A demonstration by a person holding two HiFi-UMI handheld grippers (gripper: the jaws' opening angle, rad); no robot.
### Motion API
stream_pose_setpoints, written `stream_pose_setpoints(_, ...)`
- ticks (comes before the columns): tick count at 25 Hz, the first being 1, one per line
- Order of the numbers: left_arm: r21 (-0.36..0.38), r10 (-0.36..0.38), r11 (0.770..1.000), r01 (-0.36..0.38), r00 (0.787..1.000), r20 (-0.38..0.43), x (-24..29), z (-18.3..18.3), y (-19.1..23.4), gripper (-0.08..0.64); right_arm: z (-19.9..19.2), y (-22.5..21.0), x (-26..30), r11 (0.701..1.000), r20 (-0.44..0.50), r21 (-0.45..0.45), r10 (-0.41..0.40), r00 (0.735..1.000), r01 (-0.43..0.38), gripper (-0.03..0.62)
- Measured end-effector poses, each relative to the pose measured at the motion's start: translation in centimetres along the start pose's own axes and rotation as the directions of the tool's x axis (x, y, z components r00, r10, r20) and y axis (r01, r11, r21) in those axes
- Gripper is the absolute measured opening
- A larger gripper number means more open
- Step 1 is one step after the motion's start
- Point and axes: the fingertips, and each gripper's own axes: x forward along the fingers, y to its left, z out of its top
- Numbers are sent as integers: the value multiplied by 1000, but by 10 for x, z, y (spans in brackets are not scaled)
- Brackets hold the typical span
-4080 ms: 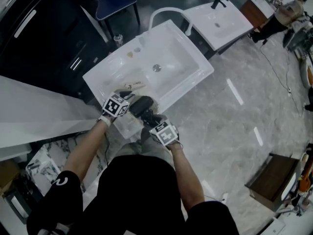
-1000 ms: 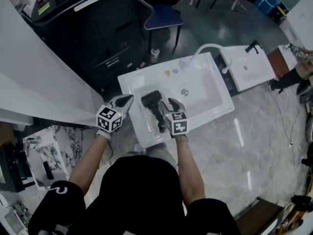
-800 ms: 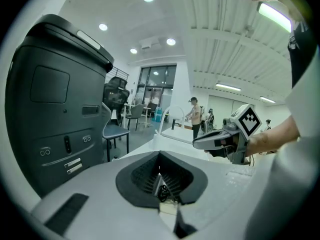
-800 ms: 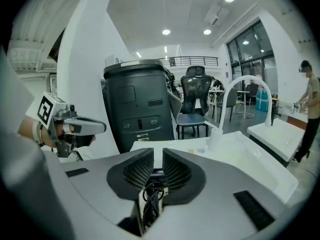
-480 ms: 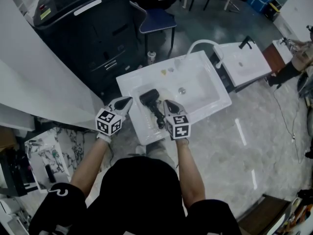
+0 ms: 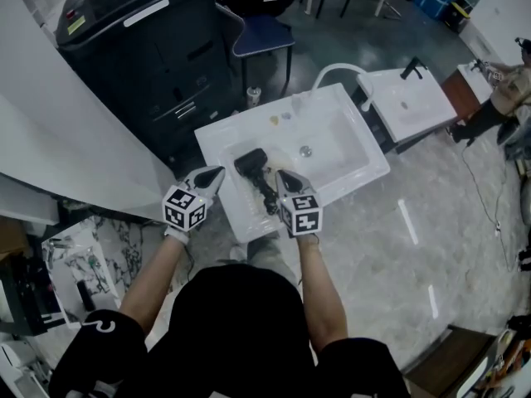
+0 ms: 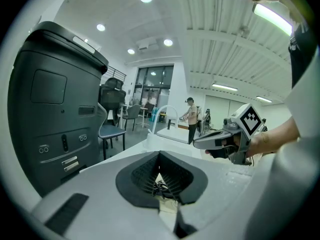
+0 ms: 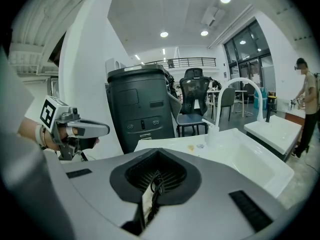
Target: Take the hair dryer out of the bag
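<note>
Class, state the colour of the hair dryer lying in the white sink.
Black; the hair dryer shows best in the head view, against the sink.

A white sink (image 6: 340, 157) stands on the shiny grey floor (image 6: 415, 255). A black hair dryer (image 6: 252, 163) lies in it, at the left side. Two small bits (image 6: 280, 119) lie on its back rim.

Head view: high above, steeply down on left gripper (image 6: 214, 172), right gripper (image 6: 280, 175) and the sink (image 6: 344, 135) past their tips. Gripper views: close behind own jaws, near level; both share the black cabinet (image 7: 50, 114), each catches the other gripper.
</note>
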Motion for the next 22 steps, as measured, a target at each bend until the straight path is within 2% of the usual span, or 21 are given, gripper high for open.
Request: stream_pose_setpoints(22,4,-18,1000,18,1000,-12,-6,-5,-4,-1,0,4,-2,1000,12,2,-14,1000,14,-5)
